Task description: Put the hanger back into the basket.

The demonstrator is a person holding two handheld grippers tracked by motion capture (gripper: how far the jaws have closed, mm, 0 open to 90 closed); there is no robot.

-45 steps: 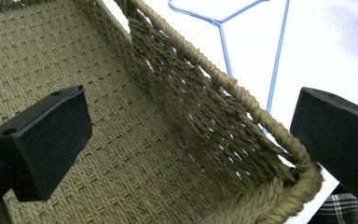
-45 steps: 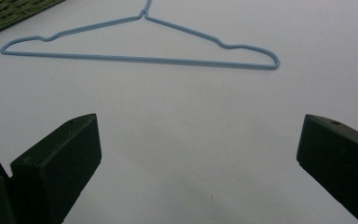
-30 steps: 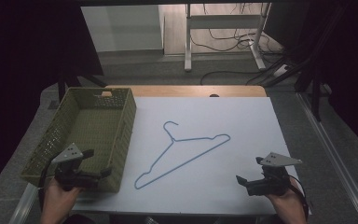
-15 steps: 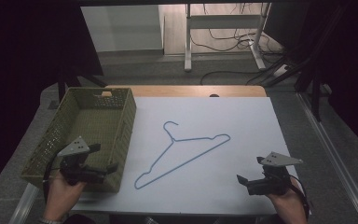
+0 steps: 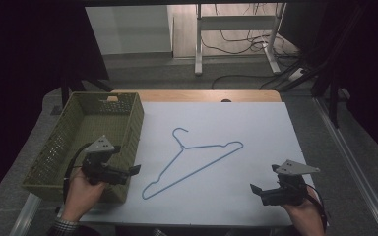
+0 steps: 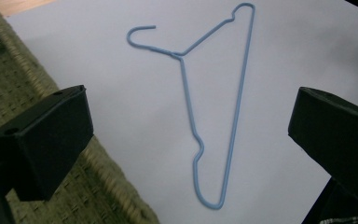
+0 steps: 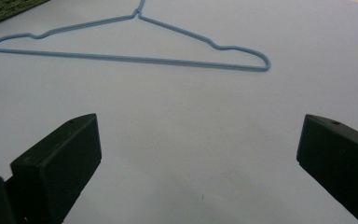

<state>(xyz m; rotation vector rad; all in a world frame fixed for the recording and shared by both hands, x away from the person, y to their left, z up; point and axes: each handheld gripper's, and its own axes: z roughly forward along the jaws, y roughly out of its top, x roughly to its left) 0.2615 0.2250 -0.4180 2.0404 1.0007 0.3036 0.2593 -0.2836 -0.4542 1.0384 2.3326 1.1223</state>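
A light blue wire hanger lies flat on the white sheet, with its hook toward the far side. The hanger lies ahead of my left gripper, whose jaws stand wide apart and hold nothing. In the high view my left gripper hovers over the near right corner of the green woven basket and points at the hanger's near end. My right gripper rests open at the sheet's front right, well short of the hanger. The right gripper has bare sheet between its jaws.
The basket's weave and rim run under the left jaw. A strip of wooden tabletop shows beyond the sheet. Grey floor, a table frame and cables lie past it.
My left gripper has moved forward and to the right, from the basket's near edge to over its right corner, closer to the hanger. The right gripper has stayed put.
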